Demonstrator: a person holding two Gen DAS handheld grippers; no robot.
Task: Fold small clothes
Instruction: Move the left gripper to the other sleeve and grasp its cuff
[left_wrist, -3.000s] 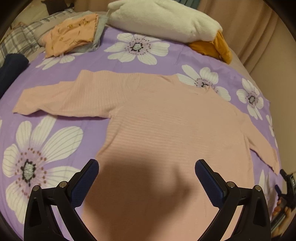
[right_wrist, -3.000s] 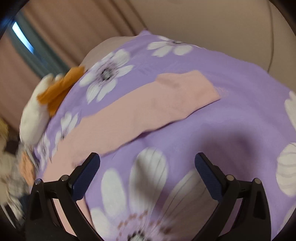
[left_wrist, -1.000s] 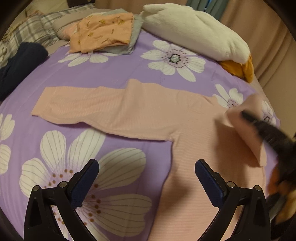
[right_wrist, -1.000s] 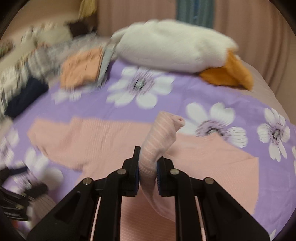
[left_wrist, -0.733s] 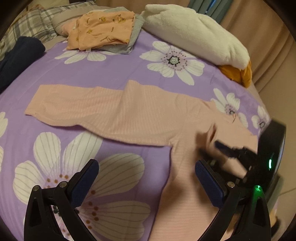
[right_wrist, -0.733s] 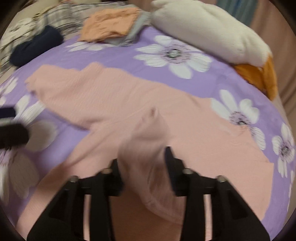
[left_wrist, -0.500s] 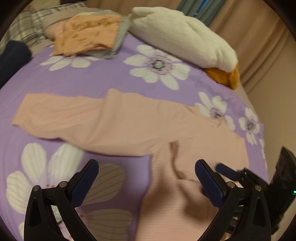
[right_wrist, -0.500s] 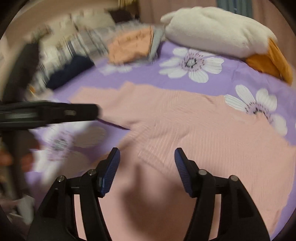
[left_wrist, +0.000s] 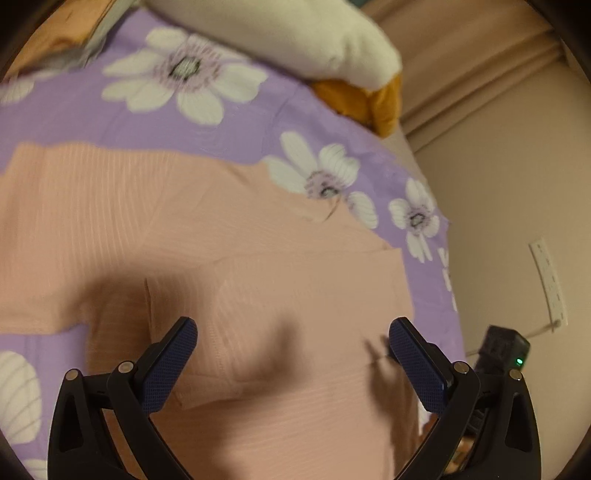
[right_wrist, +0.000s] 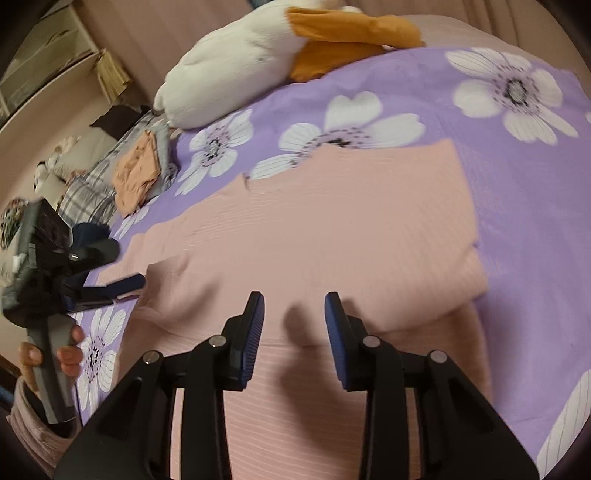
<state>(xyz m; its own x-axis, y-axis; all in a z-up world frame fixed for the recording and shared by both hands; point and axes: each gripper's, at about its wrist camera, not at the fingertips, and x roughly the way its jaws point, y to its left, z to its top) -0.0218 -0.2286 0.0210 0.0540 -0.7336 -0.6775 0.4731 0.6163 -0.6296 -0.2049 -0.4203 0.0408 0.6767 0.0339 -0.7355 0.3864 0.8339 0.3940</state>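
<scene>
A pink ribbed sweater (left_wrist: 236, 206) lies flat on the purple flowered bedspread (left_wrist: 240, 122). One sleeve (left_wrist: 295, 295) is folded across its body. My left gripper (left_wrist: 291, 338) hangs open and wide over that folded sleeve, with nothing between its fingers. In the right wrist view the sweater (right_wrist: 332, 221) fills the middle. My right gripper (right_wrist: 294, 314) hovers just above it. Its jaws are closing, a gap still shows, and no cloth is between the pads. At the left of that view a hand (right_wrist: 68, 356) holds the left gripper (right_wrist: 122, 267).
A white and orange plush (right_wrist: 240, 74) lies at the head of the bed. A stack of folded orange and grey clothes (right_wrist: 140, 173), plaid bedding (right_wrist: 85, 199) and a dark garment (right_wrist: 90, 232) sit far left. The bed's edge and a wall socket (left_wrist: 546, 280) are at right.
My right gripper carried the sleeve across the sweater's body, let it go and pulled back; its jaws opened, then narrowed. My left gripper swung right, over the folded sleeve.
</scene>
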